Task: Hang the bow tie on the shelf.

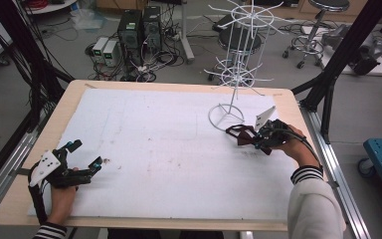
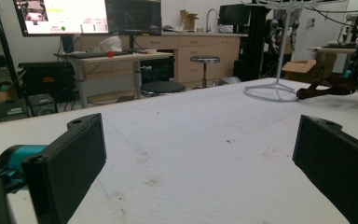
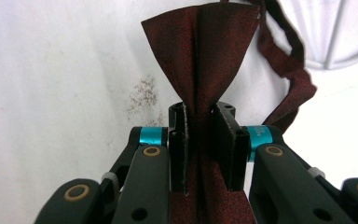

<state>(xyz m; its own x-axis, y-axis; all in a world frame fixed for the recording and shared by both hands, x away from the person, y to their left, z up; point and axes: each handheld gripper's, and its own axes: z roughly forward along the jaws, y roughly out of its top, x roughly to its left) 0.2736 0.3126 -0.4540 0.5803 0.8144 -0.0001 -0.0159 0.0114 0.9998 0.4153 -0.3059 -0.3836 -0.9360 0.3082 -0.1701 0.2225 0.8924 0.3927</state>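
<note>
A: What kind of room is this sitting in?

B: A lab with computers and stools on the floor; a wooden table (image 1: 69, 99) is carrying a white foam sheet (image 1: 154, 149).

A: And the dark red thing?

B: A bow tie (image 1: 240, 135), lying toward three o'clock on the sheet. The right gripper (image 3: 207, 140) is pinching it at the knot, jaws pressed together on the fabric. One wing is fanning out toward twelve o'clock in the right gripper view, and its strap (image 3: 289, 60) is looping off toward one o'clock.

A: What is sitting around it?

B: A white wire rack (image 1: 238, 59), its ring base just beside the tie at about eleven o'clock from it. The left gripper (image 1: 83, 160) is resting well apart near eight o'clock on the sheet, jaws spread wide and holding nothing.

A: Anything hard to make out?

B: The tie's lower wing is disappearing behind the jaws. A monitor (image 2: 65, 16) is glowing in the left gripper view, but its writing is too small to read. I am seeing no brands or labels I can make out.
</note>
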